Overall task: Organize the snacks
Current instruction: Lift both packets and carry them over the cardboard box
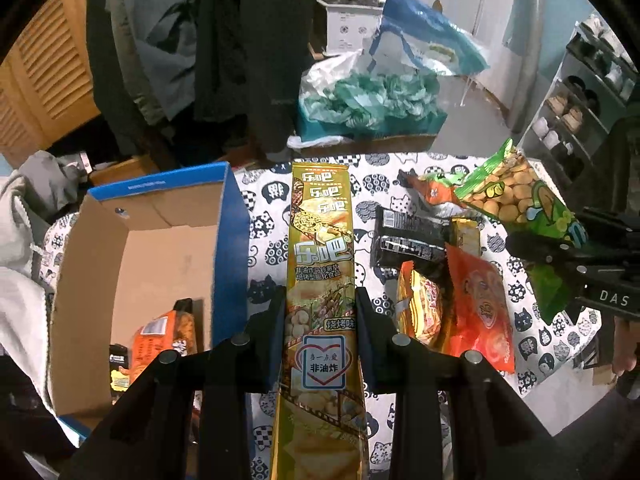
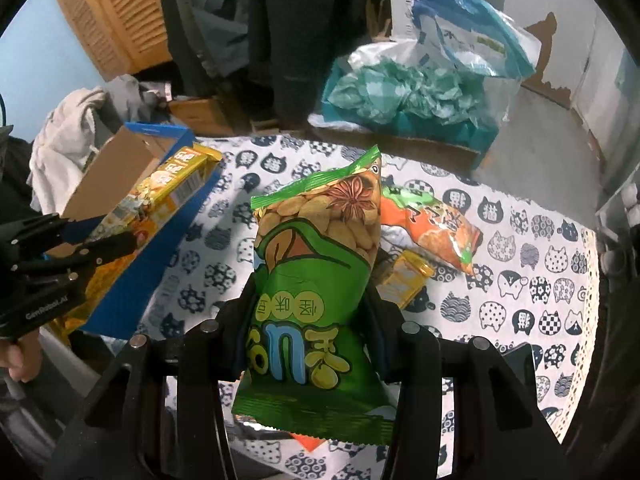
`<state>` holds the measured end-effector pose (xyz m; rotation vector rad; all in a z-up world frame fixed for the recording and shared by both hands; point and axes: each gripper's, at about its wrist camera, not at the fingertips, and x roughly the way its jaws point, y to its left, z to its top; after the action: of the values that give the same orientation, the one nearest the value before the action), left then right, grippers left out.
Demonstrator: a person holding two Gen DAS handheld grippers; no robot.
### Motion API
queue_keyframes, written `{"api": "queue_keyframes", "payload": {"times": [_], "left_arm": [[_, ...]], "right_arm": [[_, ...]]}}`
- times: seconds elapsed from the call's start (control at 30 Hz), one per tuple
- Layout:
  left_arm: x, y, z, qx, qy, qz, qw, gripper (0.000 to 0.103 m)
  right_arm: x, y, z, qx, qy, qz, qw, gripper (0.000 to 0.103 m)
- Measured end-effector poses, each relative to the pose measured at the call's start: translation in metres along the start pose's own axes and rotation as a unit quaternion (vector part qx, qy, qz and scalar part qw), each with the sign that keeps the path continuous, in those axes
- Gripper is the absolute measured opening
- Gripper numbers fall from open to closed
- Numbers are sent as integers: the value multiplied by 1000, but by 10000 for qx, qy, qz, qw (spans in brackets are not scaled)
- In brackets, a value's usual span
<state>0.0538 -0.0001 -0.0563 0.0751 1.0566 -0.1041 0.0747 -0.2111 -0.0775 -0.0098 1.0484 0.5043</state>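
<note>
My left gripper (image 1: 320,300) is shut on a long golden snack box (image 1: 322,240) and holds it above the table, just right of the open blue cardboard box (image 1: 232,216). The golden box also shows in the right wrist view (image 2: 172,188). My right gripper (image 2: 308,292) is shut on a green peanut bag (image 2: 316,248), held up over the table; the bag also shows in the left wrist view (image 1: 516,192). The cardboard box holds an orange snack pack (image 1: 164,336).
On the cat-print tablecloth (image 2: 520,280) lie an orange-green pack (image 2: 432,220), a black pack (image 1: 408,240), a small gold pack (image 2: 404,280), a yellow pack (image 1: 420,308) and a red pack (image 1: 480,308). Behind the table are plastic bags (image 1: 368,96) and hanging clothes.
</note>
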Motion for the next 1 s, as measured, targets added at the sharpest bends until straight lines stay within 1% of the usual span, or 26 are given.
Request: {"api": "queue_keyframes", "payload": {"times": [0.23,0.53,1.0], "left_arm": [[-23,8,-2,-14,-236,-18,9997,32],[-41,29,-8,-172,-406,9,9990,32],[-55,73,-20,-560,-554,87,9969,32]], "right_arm": [[-12,16,7,-78,-144,74,9998,46],[-18,40,18,-236,-263,154,9993,46],[-9,84,39,-517,-264,317,9978,46]]}}
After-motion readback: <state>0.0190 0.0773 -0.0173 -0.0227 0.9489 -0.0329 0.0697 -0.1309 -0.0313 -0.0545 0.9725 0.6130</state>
